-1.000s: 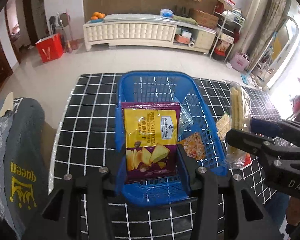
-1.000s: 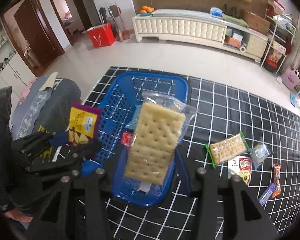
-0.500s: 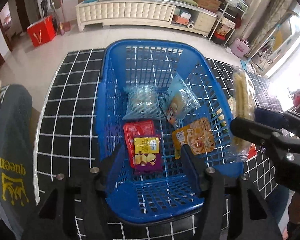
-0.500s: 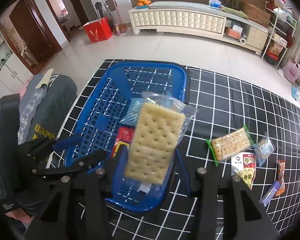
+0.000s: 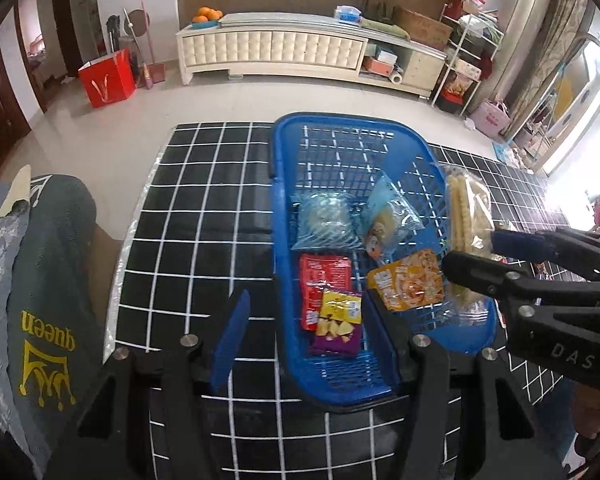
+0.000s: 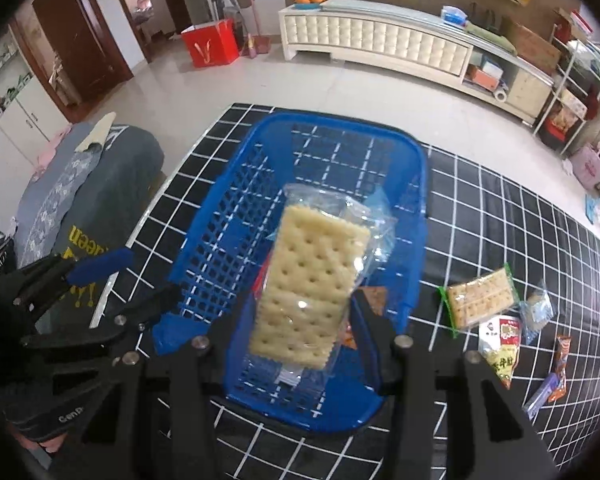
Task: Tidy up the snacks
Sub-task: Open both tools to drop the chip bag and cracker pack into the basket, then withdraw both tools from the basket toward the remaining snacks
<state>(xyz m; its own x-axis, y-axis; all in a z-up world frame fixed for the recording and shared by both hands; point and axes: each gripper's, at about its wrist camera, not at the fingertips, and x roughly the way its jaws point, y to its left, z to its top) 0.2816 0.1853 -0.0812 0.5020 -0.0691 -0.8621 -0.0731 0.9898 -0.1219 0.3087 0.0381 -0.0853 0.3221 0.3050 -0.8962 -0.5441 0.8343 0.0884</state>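
A blue plastic basket point(image 5: 288, 208) point(image 6: 220, 240) stands on the black grid tablecloth. Inside lie the purple-and-yellow chip bag point(image 5: 336, 326), a red packet point(image 5: 322, 280), an orange packet point(image 5: 410, 286) and two clear bags. My left gripper point(image 5: 306, 336) is open and empty, above the basket's near left corner. My right gripper point(image 6: 300, 320) is shut on a clear pack of crackers point(image 6: 310, 284), held over the basket; the pack shows edge-on in the left wrist view point(image 5: 466, 220).
Loose snacks lie on the cloth to the right: a green-edged cracker pack point(image 6: 480, 298), a white-red packet point(image 6: 502, 344), a clear bag point(image 6: 538, 312) and small bars point(image 6: 558, 364). A grey "queen" cushion point(image 5: 48, 280) is at the left.
My left gripper opened and dropped the chip bag into the basket, then drew back to the left. The right gripper holds the crackers almost still over the basket.
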